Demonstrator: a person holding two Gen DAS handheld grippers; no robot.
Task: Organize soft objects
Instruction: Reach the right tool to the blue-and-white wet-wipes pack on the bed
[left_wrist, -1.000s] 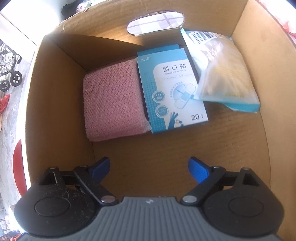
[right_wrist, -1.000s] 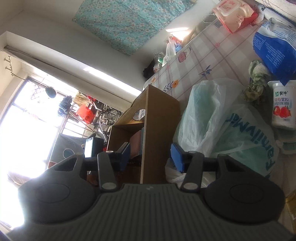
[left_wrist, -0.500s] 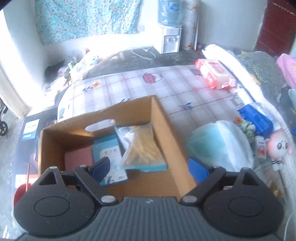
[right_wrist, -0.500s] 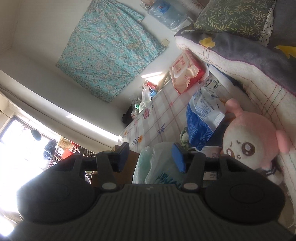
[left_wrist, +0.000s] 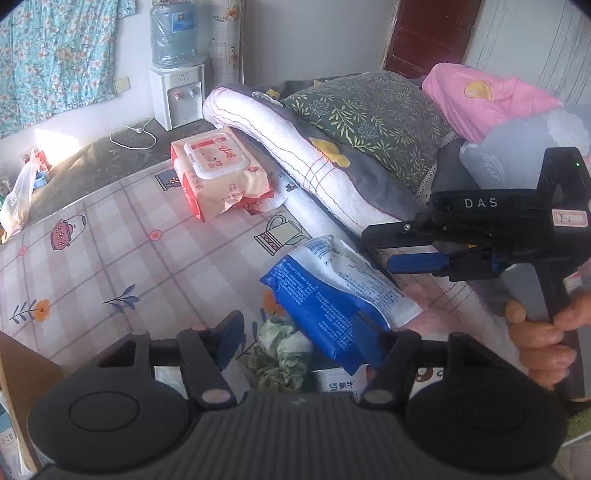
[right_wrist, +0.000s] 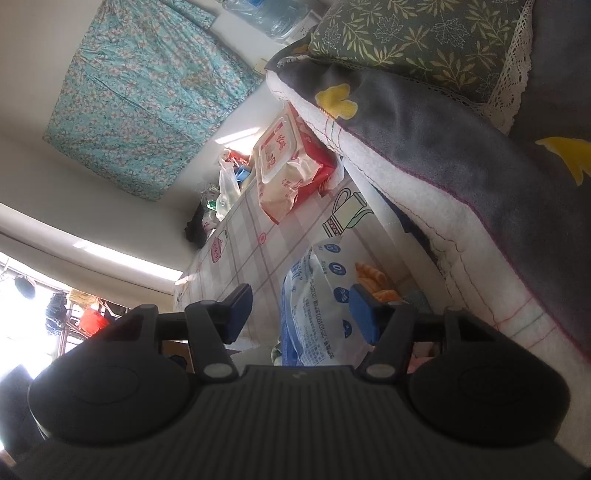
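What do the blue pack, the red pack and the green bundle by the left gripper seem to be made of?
Blue pack: thin plastic film, slightly glossy, creased, with printed text.
Red pack: crinkled plastic wrap with a stiff white flip lid, probably hard plastic.
Green bundle: looks like soft cloth, matte and crumpled; the exact fabric cannot be told.

A soft blue-and-white plastic pouch printed with small text (left_wrist: 328, 291) lies tilted on the checked, flower-patterned sheet, its far end propped against the white quilt edge at the right. Just nearer, a crumpled green-and-white cloth (left_wrist: 280, 354) sits bunched. Farther left, a red-and-cream wet-wipe pack (left_wrist: 219, 171) lies flat, lid upward.
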